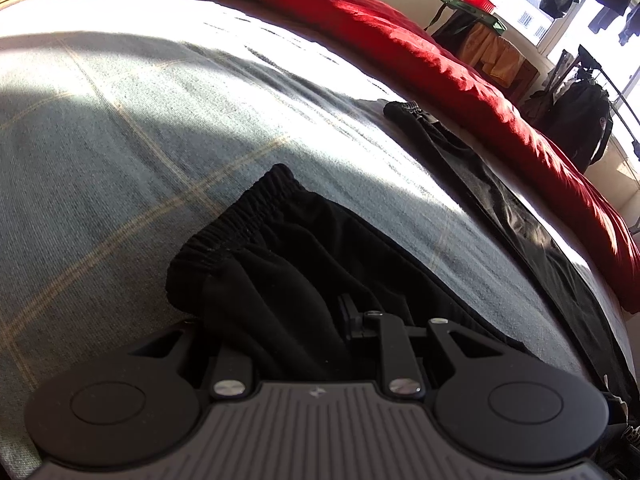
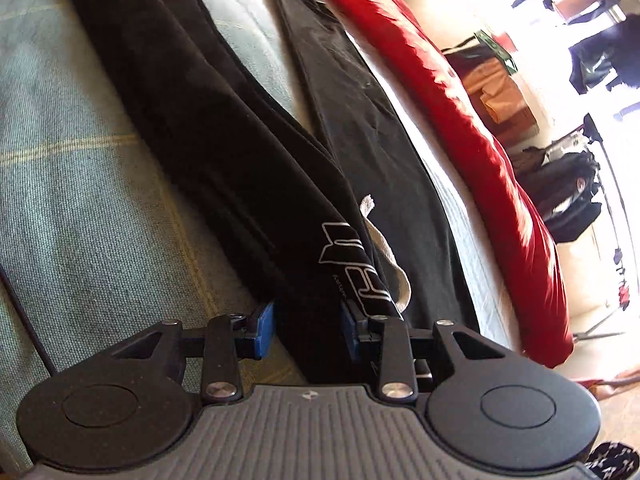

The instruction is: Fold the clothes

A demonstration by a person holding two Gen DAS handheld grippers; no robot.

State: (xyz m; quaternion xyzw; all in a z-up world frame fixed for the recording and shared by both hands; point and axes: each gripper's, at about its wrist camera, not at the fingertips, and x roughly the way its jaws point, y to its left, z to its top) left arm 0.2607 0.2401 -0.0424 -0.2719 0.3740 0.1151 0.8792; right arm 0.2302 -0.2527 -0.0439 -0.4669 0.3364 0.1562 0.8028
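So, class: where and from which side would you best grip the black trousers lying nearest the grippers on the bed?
Probably the elastic waistband of the black trousers, approached from its open edge: the gathered band is thick and raised off the bedspread, so fingers can close across it.

Two black trousers (image 2: 208,128) (image 2: 360,120), one red quilt (image 2: 460,120)

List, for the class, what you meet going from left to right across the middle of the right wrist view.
Grey-green checked bedspread → black trousers held in the right gripper → second dark garment lying flat → red quilt → clutter of bags and clothes by the bright window.
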